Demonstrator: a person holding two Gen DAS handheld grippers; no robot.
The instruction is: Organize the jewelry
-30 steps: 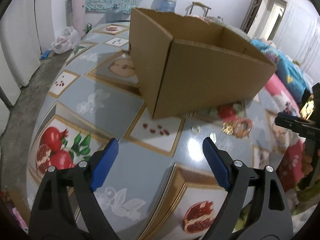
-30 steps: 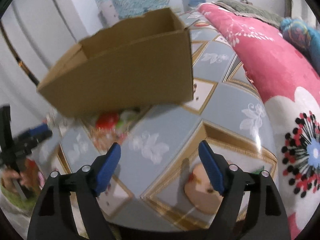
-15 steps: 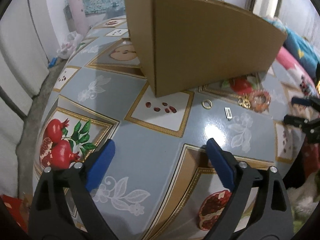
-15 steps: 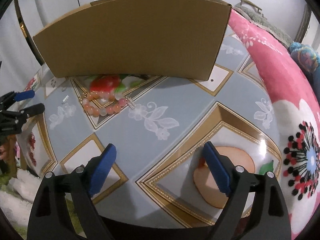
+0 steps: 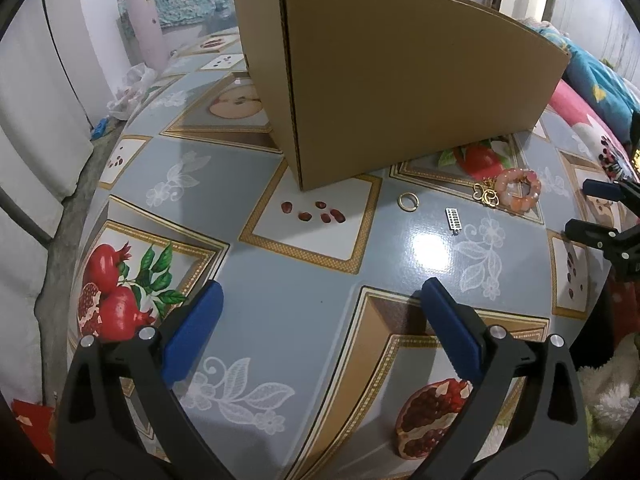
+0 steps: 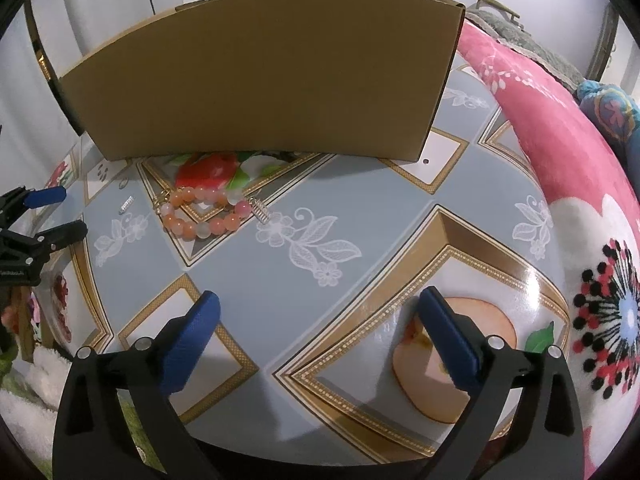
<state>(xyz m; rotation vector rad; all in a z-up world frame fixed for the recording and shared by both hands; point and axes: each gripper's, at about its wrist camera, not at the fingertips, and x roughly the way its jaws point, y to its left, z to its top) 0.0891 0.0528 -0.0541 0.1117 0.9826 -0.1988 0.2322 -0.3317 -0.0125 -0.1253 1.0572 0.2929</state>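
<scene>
A pink and orange bead bracelet [image 5: 519, 190] lies on the table in front of the cardboard box [image 5: 400, 80], with a gold charm [image 5: 486, 194] at its left. A gold ring [image 5: 408, 201] and a small silver charm [image 5: 453, 219] lie further left. My left gripper [image 5: 320, 292] hovers over the table short of them, jaws opening, nothing between them. In the right wrist view the bracelet [image 6: 204, 216] has another silver charm [image 6: 260, 212] beside it. My right gripper [image 6: 319, 298] is also opening, with nothing between its jaws.
The fruit-patterned tablecloth [image 5: 300, 320] covers a table whose left edge drops to the floor [image 5: 60, 200]. A pink flowered blanket [image 6: 560, 160] lies along the table's right side. Each gripper shows at the edge of the other's view: the right gripper [image 5: 579, 207], the left gripper [image 6: 70, 211].
Both cameras have rolled and tipped toward the table, so the box's inside no longer shows and the jewellery is plainly seen. Both pairs of jaws stand wider apart.
</scene>
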